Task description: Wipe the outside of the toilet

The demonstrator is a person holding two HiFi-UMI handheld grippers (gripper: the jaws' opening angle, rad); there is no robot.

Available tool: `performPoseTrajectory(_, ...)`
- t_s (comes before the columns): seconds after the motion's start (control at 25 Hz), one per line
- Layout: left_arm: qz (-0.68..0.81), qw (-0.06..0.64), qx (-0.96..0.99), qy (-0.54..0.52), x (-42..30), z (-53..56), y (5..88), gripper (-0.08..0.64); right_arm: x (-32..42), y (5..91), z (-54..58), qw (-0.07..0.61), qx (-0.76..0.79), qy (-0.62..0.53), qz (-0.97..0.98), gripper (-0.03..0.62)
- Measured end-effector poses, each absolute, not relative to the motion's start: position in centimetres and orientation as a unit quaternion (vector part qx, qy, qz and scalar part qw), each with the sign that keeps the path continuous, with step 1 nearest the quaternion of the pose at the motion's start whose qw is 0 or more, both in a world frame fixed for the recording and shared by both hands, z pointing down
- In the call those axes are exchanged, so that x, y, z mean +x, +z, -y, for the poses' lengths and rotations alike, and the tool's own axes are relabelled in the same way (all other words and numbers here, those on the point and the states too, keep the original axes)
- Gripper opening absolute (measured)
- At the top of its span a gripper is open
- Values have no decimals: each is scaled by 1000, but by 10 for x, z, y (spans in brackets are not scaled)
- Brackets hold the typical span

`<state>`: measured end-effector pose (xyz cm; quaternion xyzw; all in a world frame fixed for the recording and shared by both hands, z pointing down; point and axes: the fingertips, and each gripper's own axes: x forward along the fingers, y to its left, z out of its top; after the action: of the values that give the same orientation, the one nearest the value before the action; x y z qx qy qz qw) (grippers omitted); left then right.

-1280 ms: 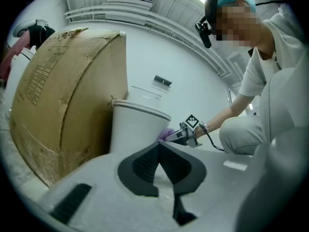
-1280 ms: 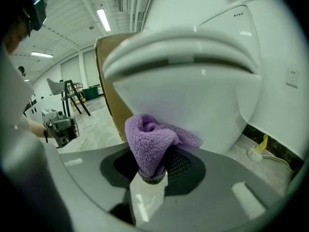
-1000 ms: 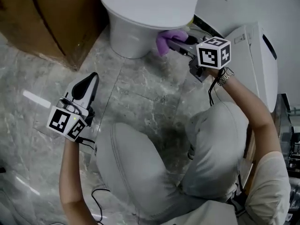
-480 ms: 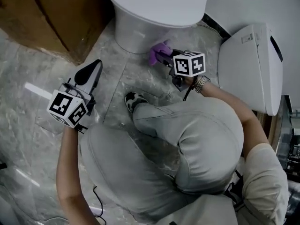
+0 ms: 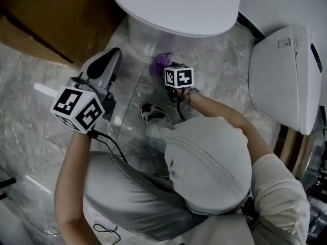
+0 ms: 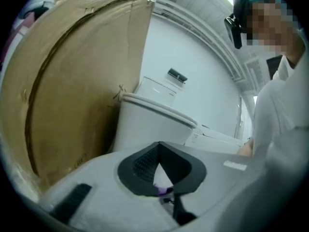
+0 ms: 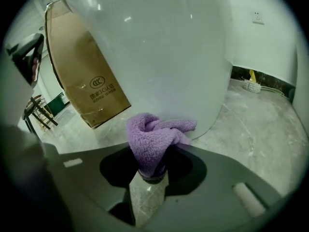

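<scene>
Toilet (image 5: 176, 4): white, top centre of the head view, standing on the grey marble floor (image 5: 30, 116).
Cardboard box (image 5: 46, 14): brown, just beside the toilet on its left.
Left hand-held gripper (image 5: 108, 60): held over the floor left of the bowl, jaws together with nothing between them.
Purple cloth (image 5: 160, 63): bunched up, pressed against the lower outside of the bowl, near the floor.
Right hand-held gripper (image 5: 166, 69): low under the bowl's overhang, jaws clamped on the purple cloth.
White unit (image 5: 286, 70): right of the toilet, apart from it.
</scene>
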<state>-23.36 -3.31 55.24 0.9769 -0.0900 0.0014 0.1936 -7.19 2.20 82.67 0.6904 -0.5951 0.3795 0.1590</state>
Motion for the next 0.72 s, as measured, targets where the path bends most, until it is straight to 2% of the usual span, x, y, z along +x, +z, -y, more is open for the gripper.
performPoseTrajectory(0.12,109,250,962,0,-228,16,576,6,-77,841,-12,161,691,379,595,141)
performPoseTrajectory(0.2,111,257,960,3,-224,16,581,6,-75,842,-1,157,694,377,593,141)
performPoseTrajectory(0.44,107,147,983,21,-225,20,559,6,-74,824,-1,140,693,392,588,141)
performPoseTrajectory(0.6,92,67,992,48,-226,11,555,6,-72,783,-4,101,688,399,597,141)
performPoseTrajectory(0.72,76,43,994,65,-226,2,558,6,-75,749,-6,97,676,398,612,141)
